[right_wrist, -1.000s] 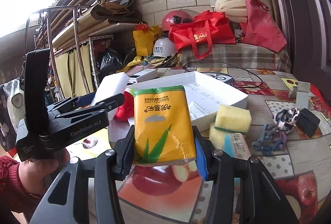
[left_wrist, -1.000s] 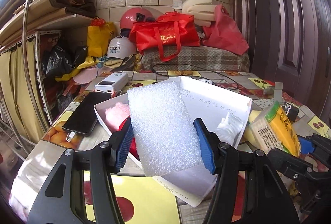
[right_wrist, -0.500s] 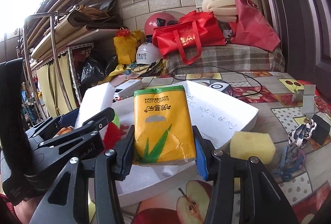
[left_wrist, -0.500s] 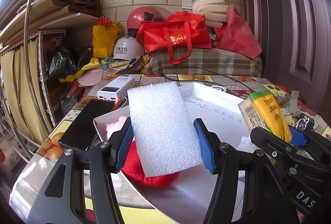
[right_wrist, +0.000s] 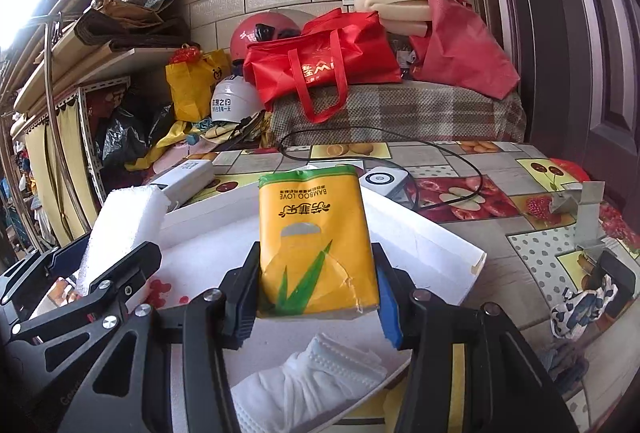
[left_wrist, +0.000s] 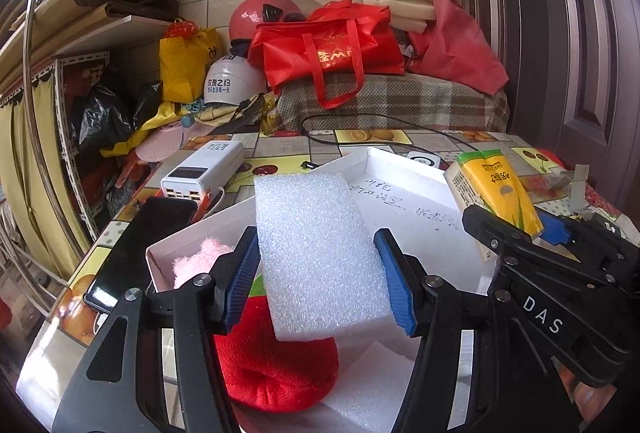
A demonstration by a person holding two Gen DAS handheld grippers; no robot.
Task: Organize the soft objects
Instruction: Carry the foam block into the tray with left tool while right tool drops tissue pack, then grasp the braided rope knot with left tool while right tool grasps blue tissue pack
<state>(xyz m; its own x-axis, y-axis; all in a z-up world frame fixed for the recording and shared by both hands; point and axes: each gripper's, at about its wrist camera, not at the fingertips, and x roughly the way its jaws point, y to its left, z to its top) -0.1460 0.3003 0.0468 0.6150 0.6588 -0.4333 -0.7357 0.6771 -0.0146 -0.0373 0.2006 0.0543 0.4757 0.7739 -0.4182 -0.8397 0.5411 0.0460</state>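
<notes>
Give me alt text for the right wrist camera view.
The right gripper holds a yellow tissue pack over an open white box on a fruit-patterned table. At left, the left gripper holds a white foam block.

Two handheld grippers point slightly downward side by side, the left gripper [left_wrist: 320,281] with its blue pads pressed against both sides of a white foam block [left_wrist: 320,253], the right gripper [right_wrist: 316,293] likewise clamped on a yellow tissue pack [right_wrist: 316,245]
</notes>
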